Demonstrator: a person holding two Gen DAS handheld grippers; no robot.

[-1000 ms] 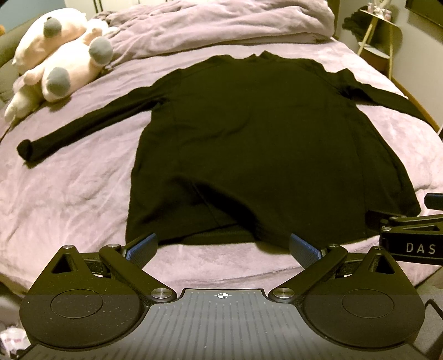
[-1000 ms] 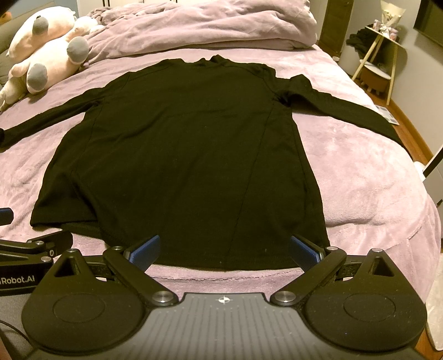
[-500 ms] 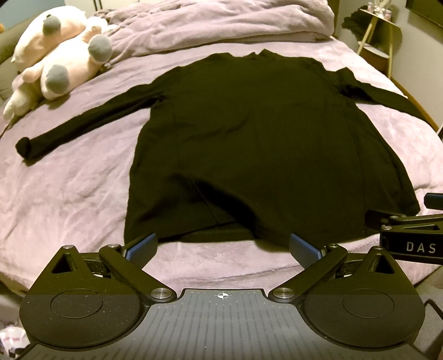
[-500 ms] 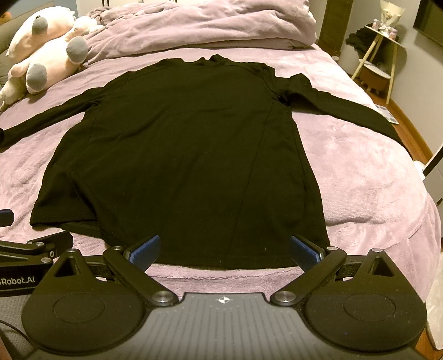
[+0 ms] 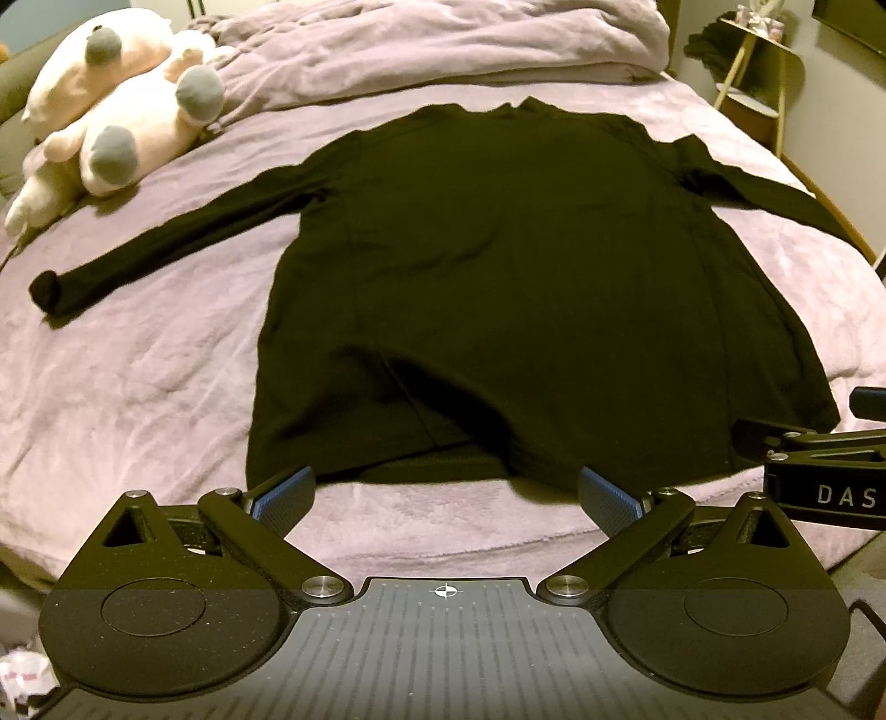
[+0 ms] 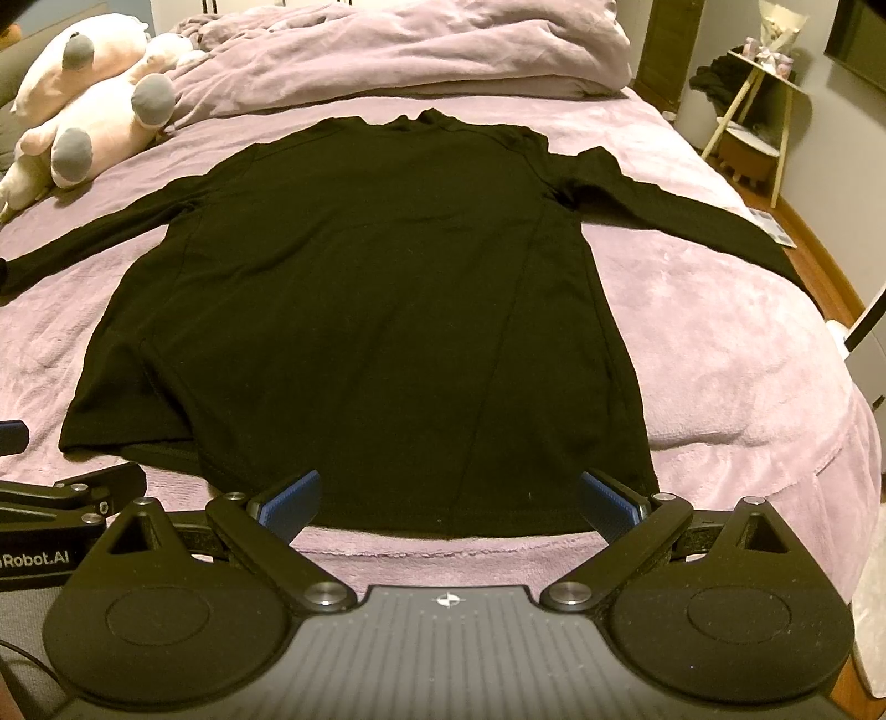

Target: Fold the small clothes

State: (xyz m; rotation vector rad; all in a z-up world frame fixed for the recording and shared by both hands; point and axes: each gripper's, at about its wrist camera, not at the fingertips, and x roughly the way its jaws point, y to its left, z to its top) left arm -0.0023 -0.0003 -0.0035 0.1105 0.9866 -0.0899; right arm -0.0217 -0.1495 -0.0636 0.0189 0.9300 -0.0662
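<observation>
A black long-sleeved top lies flat on the pink bed cover, collar far, hem near, both sleeves spread out to the sides. Its hem is slightly rumpled at the near left. My left gripper is open just short of the hem's left half, nothing between its blue pads. My right gripper is open at the hem's right half, fingers wide apart and empty. Each gripper shows at the edge of the other's view.
A pink bed cover spans the bed. Plush toys lie at the far left, a bunched duvet along the head. A small side table stands on the floor at the far right.
Both views have shifted very slightly; the top lies as before and both grippers stay open at the hem.
</observation>
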